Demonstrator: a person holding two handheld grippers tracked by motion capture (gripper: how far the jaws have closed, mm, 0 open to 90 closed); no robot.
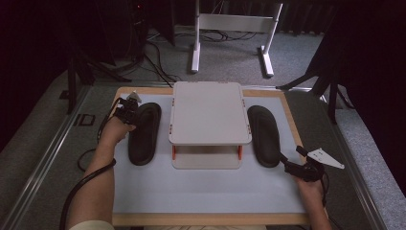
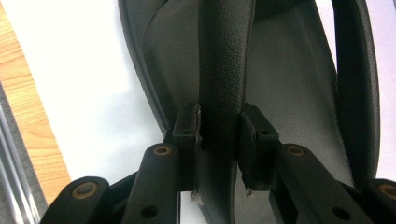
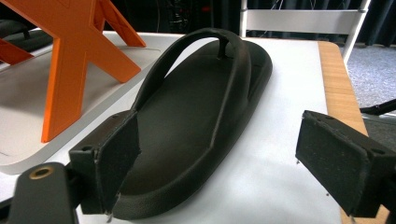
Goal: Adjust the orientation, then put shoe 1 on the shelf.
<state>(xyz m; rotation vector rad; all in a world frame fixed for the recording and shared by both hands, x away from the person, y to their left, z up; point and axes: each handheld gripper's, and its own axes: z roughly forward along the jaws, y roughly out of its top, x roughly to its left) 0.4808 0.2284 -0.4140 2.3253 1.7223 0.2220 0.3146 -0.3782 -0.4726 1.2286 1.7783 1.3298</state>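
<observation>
1. The left tool [image 1: 128, 111] sits at the far end of the left sandal [image 1: 144, 133], which lies on the white mat [image 1: 201, 191] of the table [image 1: 201, 219], just left of the white two-tier stand [image 1: 209, 115].
2. In the left gripper view the left tool [image 2: 219, 140] has its jaws drawn close together with the sandal's strap [image 2: 224, 70] between them. The pads [image 2: 187, 128] appear to press on either side of the strap, though the dark-on-dark contact is hard to read with certainty.
3. The left sandal runs lengthwise away from the person, with its long axis near parallel to the stand's left edge and its far end leaning slightly toward the stand.
4. The right tool [image 1: 292, 165] hovers by the near end of the right sandal [image 1: 264, 135], just beside it and not touching as far as the high view shows.
5. In the right gripper view the right tool [image 3: 215, 158] stands wide open and holds nothing. The right sandal [image 3: 196, 126] lies ahead of it, nearer one jaw than the other.
6. The right sandal also points away from the person, sole down, with its toe post at the far end and the stand's orange leg [image 3: 74, 60] beside it.
</observation>
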